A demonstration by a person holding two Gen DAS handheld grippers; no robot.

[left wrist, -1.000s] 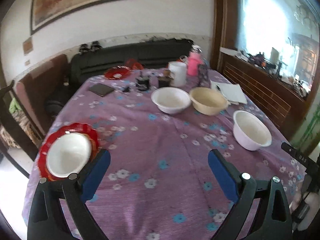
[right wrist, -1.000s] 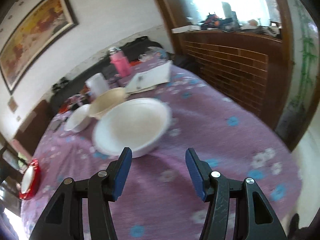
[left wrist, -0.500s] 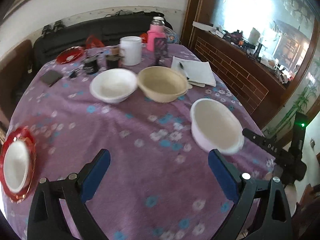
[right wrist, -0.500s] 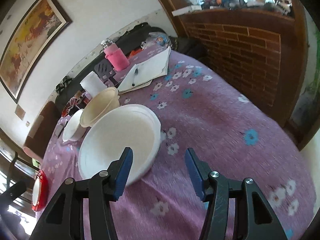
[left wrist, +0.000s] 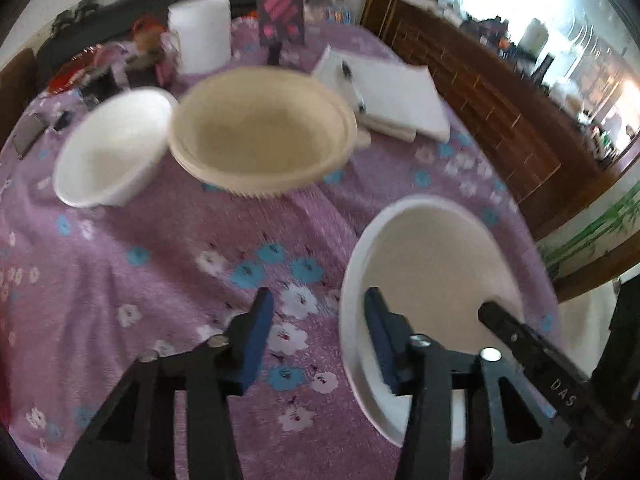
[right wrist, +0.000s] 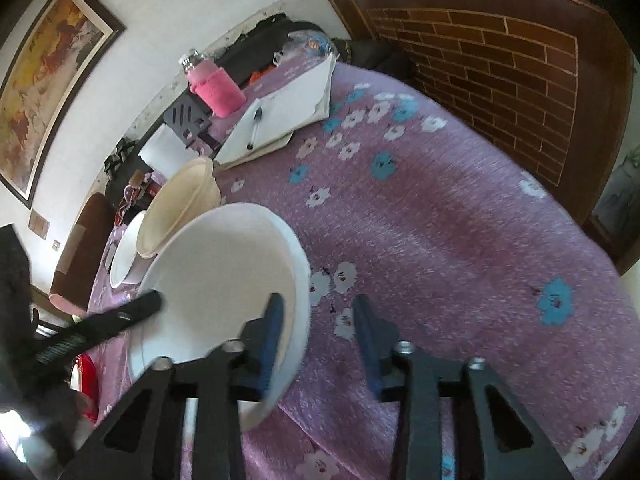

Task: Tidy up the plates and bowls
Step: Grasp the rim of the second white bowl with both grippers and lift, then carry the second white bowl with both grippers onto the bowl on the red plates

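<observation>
A large white bowl sits near the table's right edge; it also shows in the right wrist view. My left gripper is open and straddles its near-left rim, right finger inside. My right gripper is open and straddles its right rim, left finger inside. A cream bowl and a smaller white bowl stand behind. A red plate with a white dish is partly hidden at the left.
A white cup, a pink bottle, a notebook with a pen and small clutter stand at the table's far side. The purple flowered tablecloth covers the table. A brick wall is on the right.
Both grippers have moved in onto the large white bowl and narrowed their jaws around its rim. The left view has swung right, away from the red plate.
</observation>
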